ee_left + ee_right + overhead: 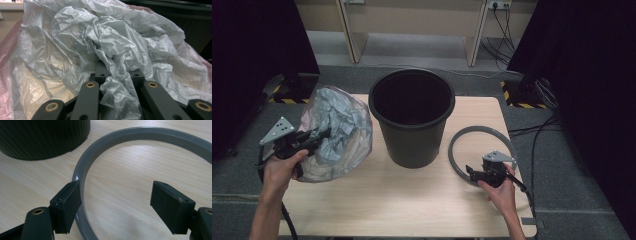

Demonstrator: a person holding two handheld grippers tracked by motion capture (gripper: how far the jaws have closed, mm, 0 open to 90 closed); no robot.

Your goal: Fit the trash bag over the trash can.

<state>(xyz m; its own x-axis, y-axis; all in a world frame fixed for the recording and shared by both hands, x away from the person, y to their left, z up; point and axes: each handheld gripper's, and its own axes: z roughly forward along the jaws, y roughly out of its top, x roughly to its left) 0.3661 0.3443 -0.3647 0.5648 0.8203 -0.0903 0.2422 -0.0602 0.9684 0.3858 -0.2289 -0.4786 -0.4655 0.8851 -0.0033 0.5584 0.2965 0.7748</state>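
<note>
Left tool pinches the bag at 9 o'clock of the bin; thin film may tear or slip. Right tool is spread over the ring.

Left forearm enters from bottom left, angled up and forward. Left hand wraps tongs body, grey plate on top. Left tongs point right, roughly level, raised off surface; jaws close together, pinched on bag. Right forearm enters from bottom right. Right hand low near surface, gripping tongs body. Right tongs point left, jaws wide apart, nothing clamped.
</note>
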